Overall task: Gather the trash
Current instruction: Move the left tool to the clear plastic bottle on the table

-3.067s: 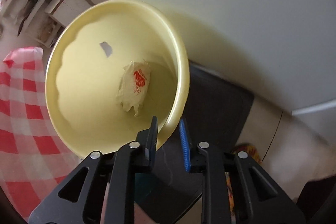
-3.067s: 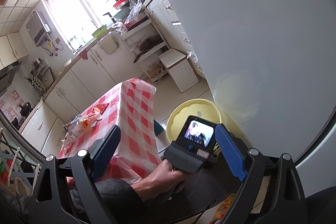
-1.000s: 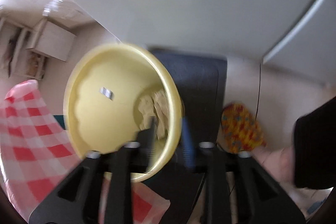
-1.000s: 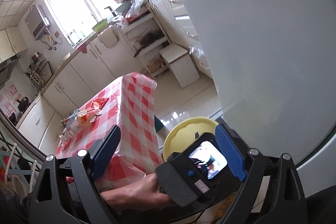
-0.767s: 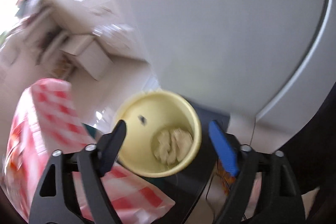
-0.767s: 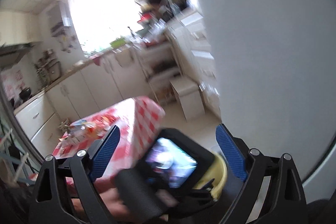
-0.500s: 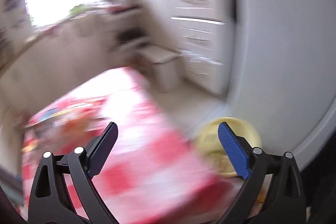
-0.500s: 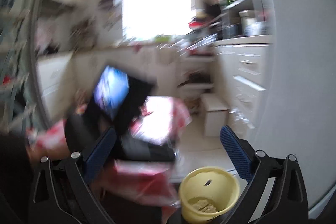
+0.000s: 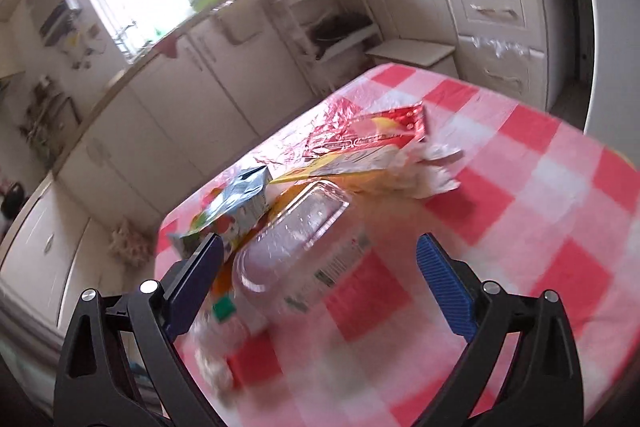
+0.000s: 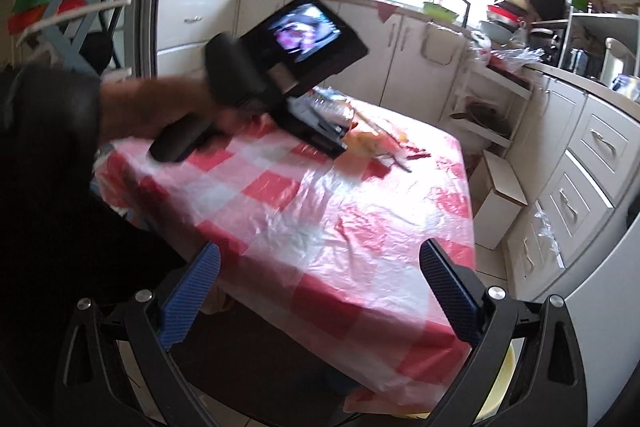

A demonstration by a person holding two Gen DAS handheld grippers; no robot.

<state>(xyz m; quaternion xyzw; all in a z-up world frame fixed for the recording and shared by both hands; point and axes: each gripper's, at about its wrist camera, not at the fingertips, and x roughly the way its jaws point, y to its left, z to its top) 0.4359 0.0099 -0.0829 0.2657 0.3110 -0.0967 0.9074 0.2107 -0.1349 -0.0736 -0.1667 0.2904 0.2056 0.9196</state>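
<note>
My left hand-held gripper [image 9: 316, 279] hung wide open and empty over the trash [image 9: 320, 187] heaped on the worktop [image 9: 540, 227]. The clear tray [image 9: 296, 243] looked slippery; a skewed pinch could squirt it off the edge.

left tongs [image 9: 316, 277]: spread wide, nothing gripped | right tongs [image 10: 320, 287]: spread wide, nothing gripped

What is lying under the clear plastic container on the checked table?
The clear plastic container overlaps an orange-yellow wrapper and, at its near end, the tablecloth. Blur and the container's label hide whatever else sits underneath.
</note>
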